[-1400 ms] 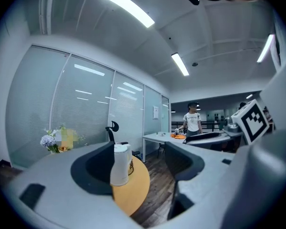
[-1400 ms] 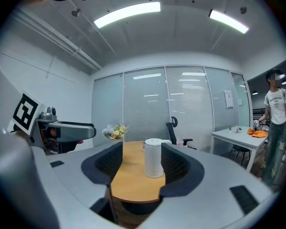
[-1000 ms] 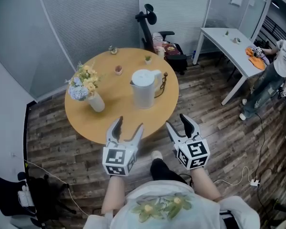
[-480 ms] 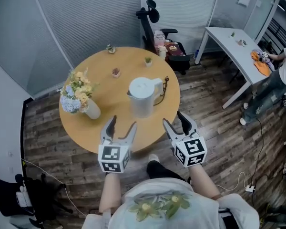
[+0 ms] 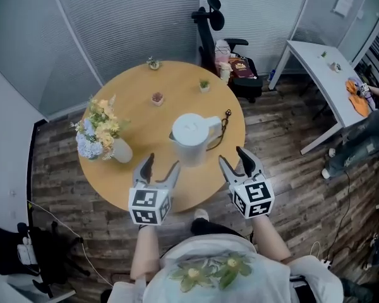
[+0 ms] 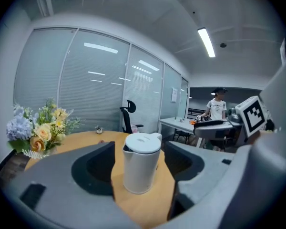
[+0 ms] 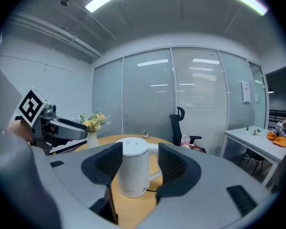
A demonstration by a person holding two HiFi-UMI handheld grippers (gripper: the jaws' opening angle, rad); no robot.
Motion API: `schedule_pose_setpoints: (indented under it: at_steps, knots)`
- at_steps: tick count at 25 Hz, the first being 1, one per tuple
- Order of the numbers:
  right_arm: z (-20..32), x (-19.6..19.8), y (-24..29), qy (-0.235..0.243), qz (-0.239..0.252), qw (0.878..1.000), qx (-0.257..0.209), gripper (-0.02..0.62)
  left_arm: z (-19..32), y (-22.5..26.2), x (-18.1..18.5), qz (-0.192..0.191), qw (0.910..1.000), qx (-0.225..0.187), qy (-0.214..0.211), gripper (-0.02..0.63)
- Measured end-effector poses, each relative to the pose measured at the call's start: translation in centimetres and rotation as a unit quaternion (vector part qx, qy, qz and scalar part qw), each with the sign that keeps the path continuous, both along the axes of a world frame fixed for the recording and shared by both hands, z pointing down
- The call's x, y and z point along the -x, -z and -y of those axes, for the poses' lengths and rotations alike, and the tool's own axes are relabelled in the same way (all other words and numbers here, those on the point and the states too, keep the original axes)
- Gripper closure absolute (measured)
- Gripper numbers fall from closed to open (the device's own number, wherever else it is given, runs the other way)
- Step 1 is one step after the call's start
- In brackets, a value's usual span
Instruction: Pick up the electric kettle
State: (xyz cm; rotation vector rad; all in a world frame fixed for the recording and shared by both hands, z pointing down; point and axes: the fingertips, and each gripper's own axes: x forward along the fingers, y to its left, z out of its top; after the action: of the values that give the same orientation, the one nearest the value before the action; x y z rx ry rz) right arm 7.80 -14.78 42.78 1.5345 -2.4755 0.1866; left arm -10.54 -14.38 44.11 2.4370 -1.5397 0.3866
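Two released claws, left claw (image 5: 162, 164) and right claw (image 5: 234, 158), hover empty below the white kettle (image 5: 191, 139) mid-frame on the worktop (image 5: 145, 122).

A round light-wood table (image 5: 145, 125) carries a white electric kettle (image 5: 191, 137) with a black cord (image 5: 225, 122) beside it, a white vase of yellow and blue flowers (image 5: 120, 151) leftward, and three tiny potted plants (image 5: 157, 98) beyond.

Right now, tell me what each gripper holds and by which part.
Nothing. The left gripper and the right gripper both have their jaws apart, short of the electric kettle, which stands untouched on the round table.
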Motion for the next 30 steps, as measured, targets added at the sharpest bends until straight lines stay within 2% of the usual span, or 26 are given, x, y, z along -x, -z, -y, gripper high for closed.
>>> schedule_pose_setpoints:
  at_steps: [10,20,30]
  knots:
    - [4.6,-1.2,-3.1,0.025,-0.022,0.999,0.021,0.350,3.4,-2.7,0.3,-0.048,0.9956,0.062,0.052,0.296]
    - [6.6,-1.3,-5.0,0.041,-0.046,0.998,0.028,0.350,5.2,-4.0,1.3,-0.087,0.9866,0.097,0.098,0.299]
    - [8.2,-1.2,-6.4,0.043,-0.067,0.996,0.036,0.350,7.5,-5.2,1.4,-0.122,0.9786,0.130,0.102,0.310]
